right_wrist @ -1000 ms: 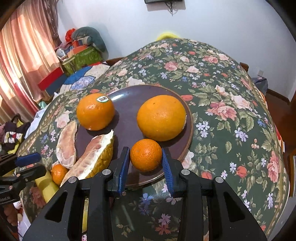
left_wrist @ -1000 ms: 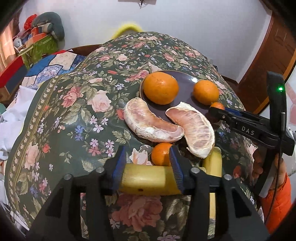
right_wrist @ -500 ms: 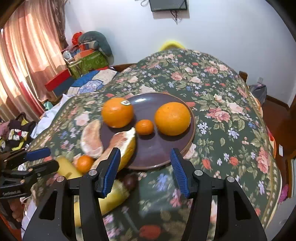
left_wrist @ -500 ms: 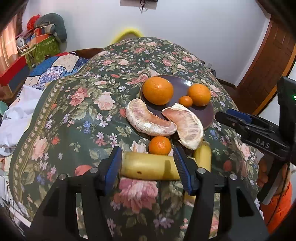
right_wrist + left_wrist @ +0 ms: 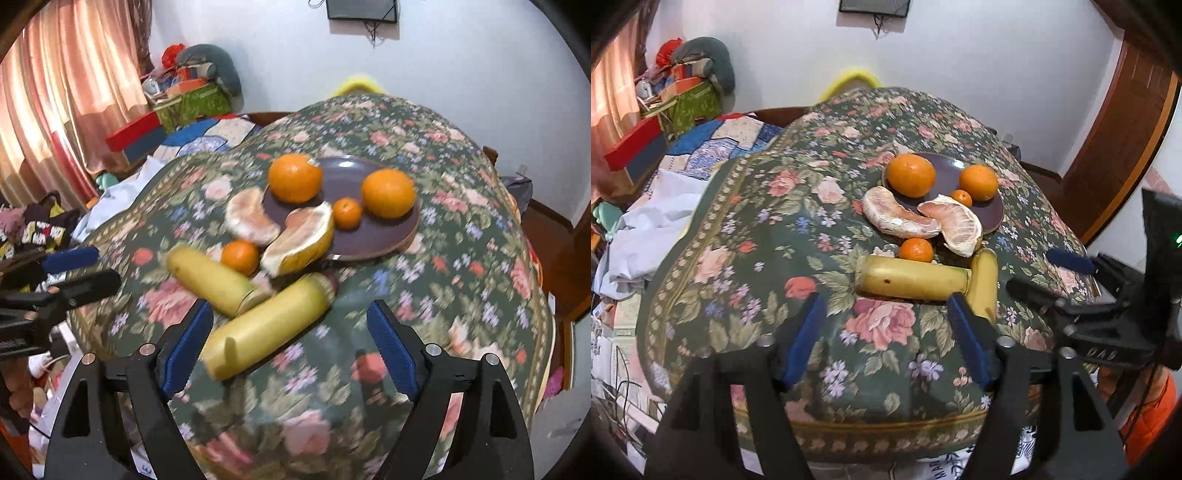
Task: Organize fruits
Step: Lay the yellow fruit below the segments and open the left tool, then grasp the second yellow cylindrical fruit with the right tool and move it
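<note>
the left hand-held gripper [image 5: 882, 339] at the lower centre of its frame has just been opening and now stands released with nothing between its jaws; the banana [image 5: 912, 282] it was clamped on lies free on the floral counter [image 5: 757, 221]. the right hand-held gripper [image 5: 290, 341] has likewise been opening, empty, and the small mandarin [image 5: 347, 213] it gripped a second ago sits on the purple plate [image 5: 373, 240], centre frame. both placements look finished.

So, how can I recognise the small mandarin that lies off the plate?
Find the dark plate on the floral tablecloth. Just before its near rim lie two peeled pomelo pieces, then two bananas. The small mandarin sits between them on the cloth; its twin lies on the plate.
</note>
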Demonstrator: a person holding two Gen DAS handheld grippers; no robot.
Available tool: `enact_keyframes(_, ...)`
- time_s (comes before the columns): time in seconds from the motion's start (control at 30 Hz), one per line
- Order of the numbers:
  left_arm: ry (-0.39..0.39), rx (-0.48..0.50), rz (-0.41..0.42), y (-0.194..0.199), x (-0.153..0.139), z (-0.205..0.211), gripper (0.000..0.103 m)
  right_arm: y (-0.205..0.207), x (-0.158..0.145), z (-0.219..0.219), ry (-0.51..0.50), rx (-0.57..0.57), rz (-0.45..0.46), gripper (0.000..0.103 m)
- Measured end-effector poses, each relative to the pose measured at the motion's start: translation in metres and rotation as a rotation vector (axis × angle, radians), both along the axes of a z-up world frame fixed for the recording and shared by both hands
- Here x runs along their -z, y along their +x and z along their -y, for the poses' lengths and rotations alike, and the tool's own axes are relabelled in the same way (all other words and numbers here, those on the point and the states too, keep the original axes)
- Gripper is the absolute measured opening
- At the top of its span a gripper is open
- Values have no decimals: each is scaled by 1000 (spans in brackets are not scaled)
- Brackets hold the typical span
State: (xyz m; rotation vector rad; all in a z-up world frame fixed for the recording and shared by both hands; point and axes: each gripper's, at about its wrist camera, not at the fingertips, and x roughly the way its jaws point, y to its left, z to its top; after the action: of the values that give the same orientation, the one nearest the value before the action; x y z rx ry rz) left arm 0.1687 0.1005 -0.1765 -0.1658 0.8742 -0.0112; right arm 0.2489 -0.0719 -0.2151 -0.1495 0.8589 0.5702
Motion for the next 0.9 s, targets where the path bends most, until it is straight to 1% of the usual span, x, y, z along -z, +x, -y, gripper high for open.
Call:
enact_keyframes(0.23,-8,-20,-7,-14,3,-10,71,-5,29,-25,-62,-9,-58,83)
enact_keyframes(0.4,-14,-30,-35,-13,13,-12,71,-4,43,-37,-91,-2,-86,83)
enact_keyframes(0.47,-17,-29,-45,-12,15,-11,71,-2,47,-38,-107,5,-83,84)
enact_keyframes(0.57,-16,-21,-53,-6,18,-6,71,-3,47,-29,-94,1,-81,83)
enact_keyframes(0.77,-18,-1,-64,8,21,8,71,-3,36,1,-49,19,-72,82)
enact_keyframes(0.9,-25,16,-78,20,26,19,71,-6,29,20,-50,47,-31,82)
